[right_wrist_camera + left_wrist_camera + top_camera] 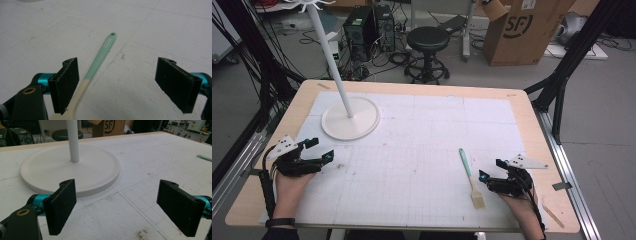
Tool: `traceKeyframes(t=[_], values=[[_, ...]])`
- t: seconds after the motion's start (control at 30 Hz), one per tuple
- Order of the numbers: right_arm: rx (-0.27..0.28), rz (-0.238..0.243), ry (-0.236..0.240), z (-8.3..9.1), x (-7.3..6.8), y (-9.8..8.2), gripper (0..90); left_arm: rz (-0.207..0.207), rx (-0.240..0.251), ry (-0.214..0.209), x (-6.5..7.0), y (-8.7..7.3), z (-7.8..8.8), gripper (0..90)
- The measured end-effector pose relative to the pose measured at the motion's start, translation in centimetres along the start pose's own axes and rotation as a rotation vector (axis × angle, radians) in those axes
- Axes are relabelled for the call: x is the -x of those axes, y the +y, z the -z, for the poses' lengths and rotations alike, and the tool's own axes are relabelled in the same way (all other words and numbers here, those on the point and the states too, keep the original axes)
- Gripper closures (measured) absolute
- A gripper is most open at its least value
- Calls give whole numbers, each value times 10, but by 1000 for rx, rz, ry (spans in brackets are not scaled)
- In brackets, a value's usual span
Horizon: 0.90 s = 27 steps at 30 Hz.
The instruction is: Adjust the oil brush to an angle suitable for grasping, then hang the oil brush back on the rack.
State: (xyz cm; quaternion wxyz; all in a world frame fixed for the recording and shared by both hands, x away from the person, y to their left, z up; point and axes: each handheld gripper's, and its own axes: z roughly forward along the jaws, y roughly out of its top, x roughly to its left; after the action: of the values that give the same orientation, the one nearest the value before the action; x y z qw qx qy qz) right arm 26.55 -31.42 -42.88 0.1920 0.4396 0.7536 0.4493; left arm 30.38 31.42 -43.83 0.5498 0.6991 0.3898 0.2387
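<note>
The right gripper (116,85) is seen closest in its own view, its two black jaws spread wide and holding nothing; a brush (96,66) with a mint-green handle and a cream lower part is laid on the white mat (150,30) between those jaws, nearer the left one, its cream end partly hidden behind that jaw and its green tip with a small hole pointed away ahead; in the high view the brush (470,176) is found just left of the right gripper (490,171), its bristle end nearest the person; the left gripper (322,149) is held near the mat's left edge, well apart from the brush, jaws likewise wide apart and empty; just ahead of it the round base of a white stand (72,168) is set, its pole rising upward.
</note>
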Motion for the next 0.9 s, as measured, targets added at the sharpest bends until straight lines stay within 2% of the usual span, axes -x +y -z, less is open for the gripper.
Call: traceKeyframes(t=[0.37,0.5,0.6,0.9], values=[[-42,-4,11,-10,-12,-2,191,1,4,5,-1,0,1,167],[-65,17,19,-13,-19,-2,213,2,10,9,0,1,2,169],[-84,22,36,-17,-24,-3,260,-12,-8,21,1,1,3,169],[-138,38,41,-25,-31,-6,405,-13,-16,20,1,1,4,168]])
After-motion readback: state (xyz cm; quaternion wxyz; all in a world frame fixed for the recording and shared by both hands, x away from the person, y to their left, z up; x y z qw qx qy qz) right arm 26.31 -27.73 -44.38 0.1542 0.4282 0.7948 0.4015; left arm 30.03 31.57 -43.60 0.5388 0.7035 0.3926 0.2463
